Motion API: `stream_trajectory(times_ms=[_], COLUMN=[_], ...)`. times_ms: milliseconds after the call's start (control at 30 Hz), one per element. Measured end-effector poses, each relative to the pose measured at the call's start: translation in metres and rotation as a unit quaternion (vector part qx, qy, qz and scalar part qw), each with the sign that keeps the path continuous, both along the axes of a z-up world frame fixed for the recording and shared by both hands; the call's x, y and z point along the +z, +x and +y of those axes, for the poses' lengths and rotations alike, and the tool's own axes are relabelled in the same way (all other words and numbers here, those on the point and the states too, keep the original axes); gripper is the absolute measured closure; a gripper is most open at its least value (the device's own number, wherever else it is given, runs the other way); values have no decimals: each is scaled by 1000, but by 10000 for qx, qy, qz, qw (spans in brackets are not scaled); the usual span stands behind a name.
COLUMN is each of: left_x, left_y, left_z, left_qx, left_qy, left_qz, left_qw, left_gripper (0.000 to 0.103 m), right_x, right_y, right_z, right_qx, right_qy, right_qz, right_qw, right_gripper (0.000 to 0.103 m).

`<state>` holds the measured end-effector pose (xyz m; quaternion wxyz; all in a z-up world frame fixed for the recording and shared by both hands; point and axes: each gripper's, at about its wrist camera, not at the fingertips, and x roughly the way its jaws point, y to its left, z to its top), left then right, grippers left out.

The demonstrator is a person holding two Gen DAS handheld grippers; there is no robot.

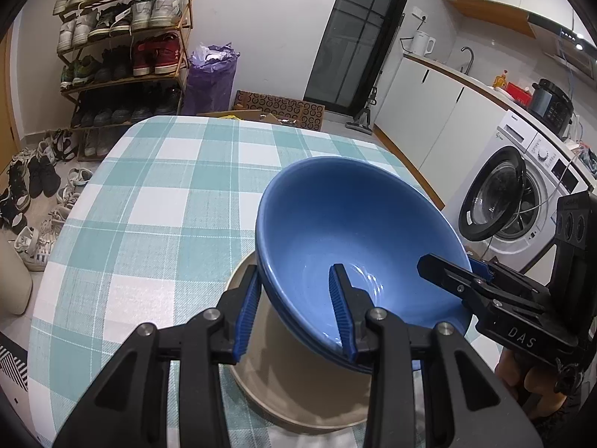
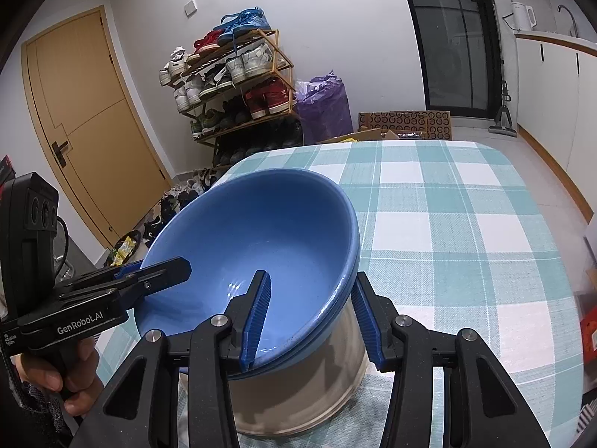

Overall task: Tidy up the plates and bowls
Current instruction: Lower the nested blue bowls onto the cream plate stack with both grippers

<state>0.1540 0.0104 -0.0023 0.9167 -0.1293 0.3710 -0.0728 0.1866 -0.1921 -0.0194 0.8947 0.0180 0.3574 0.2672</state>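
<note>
The left gripper (image 1: pixel 296 310) clamps the near rim of a glossy blue ceramic bowl (image 1: pixel 358 231), one finger inside, one outside; the right gripper (image 2: pixel 311 317) grips the opposite rim likewise; the bowl tilts above a beige round plate (image 1: pixel 298 392), seemingly just clear of it, on the teal-and-white checked tablecloth (image 1: pixel 149 205).

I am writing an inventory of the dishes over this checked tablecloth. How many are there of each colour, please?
blue bowls: 2 (nested; two rims show)
beige dish: 1
Total: 3
</note>
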Motion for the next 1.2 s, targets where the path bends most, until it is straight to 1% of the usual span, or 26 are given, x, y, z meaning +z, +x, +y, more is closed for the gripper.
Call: stream_trajectory(times_ms=[333, 767, 1200], left_x=[-7, -8, -6], left_y=[2, 1, 1], left_z=[3, 5, 12], left_qx=[17, 37, 112], left_qy=[-28, 45, 106], left_qz=[50, 26, 17], left_qw=[10000, 10000, 9999], left_gripper=[67, 67, 67], right_x=[-6, -9, -12], right_y=[2, 2, 5], right_z=[4, 6, 16], right_qx=[18, 33, 89], right_qy=[-18, -14, 32], right_qz=[62, 74, 93], right_qw=[10000, 10000, 9999], right_gripper=[57, 57, 57])
